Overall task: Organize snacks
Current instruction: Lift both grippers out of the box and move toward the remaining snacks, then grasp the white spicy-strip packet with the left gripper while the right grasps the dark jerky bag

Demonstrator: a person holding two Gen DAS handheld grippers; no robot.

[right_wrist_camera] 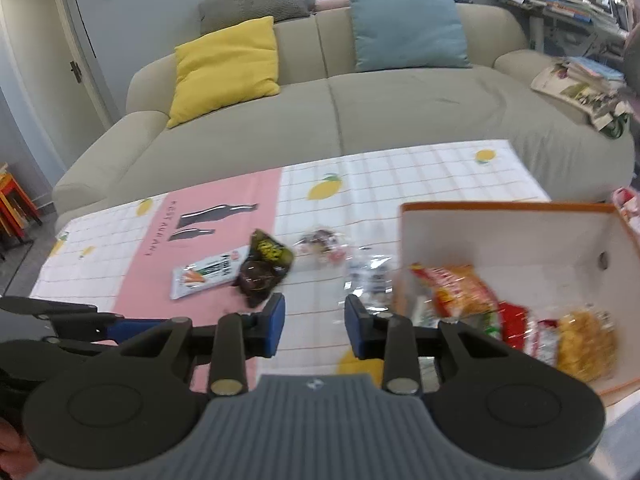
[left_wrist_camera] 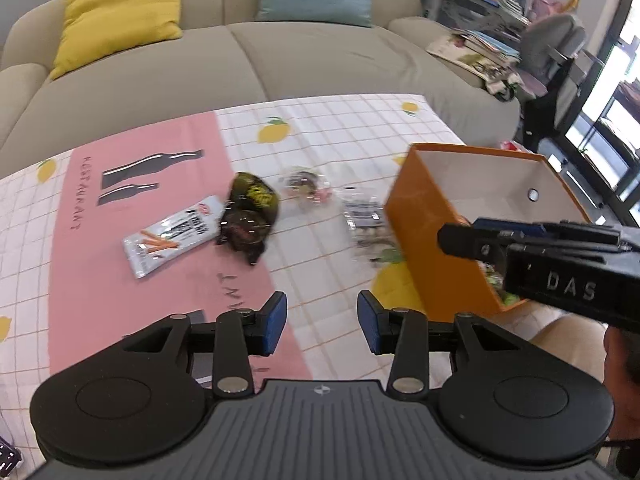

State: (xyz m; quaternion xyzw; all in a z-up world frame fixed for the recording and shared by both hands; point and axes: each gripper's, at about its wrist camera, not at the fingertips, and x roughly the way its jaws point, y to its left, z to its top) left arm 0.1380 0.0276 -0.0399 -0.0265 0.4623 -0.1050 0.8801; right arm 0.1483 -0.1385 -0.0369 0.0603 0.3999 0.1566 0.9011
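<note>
Lying beyond empty left claw (left_wrist_camera: 322,322): snacks (left_wrist_camera: 248,212).

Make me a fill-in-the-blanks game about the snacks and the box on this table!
1. The box that holds snacks is ____ on the outside.
2. The white packet with carrots printed on it lies on the ____ part of the tablecloth.
3. The left tongs hold ____ between them.
4. The fruits printed on the tablecloth are ____.

Missing words: orange; pink; nothing; lemons
</note>
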